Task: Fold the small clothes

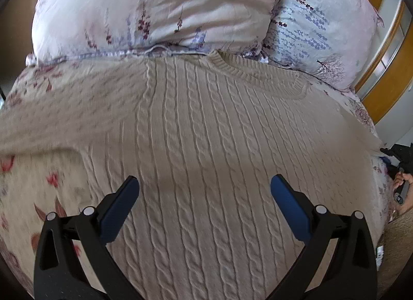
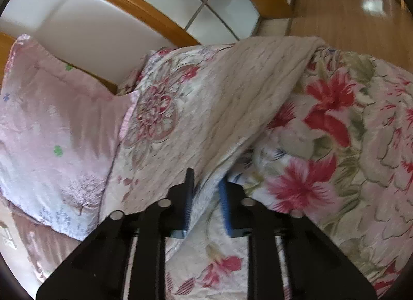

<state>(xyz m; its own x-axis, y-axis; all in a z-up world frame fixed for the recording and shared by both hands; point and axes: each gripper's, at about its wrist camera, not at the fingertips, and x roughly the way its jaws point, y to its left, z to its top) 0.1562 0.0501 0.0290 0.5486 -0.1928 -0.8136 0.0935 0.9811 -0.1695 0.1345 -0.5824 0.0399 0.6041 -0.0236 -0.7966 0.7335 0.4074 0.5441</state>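
Right wrist view: the right gripper (image 2: 206, 199) pinches a sleeve (image 2: 232, 109) of the sweater (image 1: 206, 145) spread on the bed (image 2: 348, 145). The left gripper (image 1: 204, 196) hovers over it, jaws wide, holding nothing. Thick knit could slip from that narrow pinch mid-fold.

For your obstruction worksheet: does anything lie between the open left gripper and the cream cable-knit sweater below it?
Nothing visible does. The left gripper hangs open directly over the sweater, whose knit lies bare between the fingers; the pillows sit beyond its collar.

hand-held gripper (image 1: 204, 191) | black frame | blue pads (image 1: 289, 204) | silver pins
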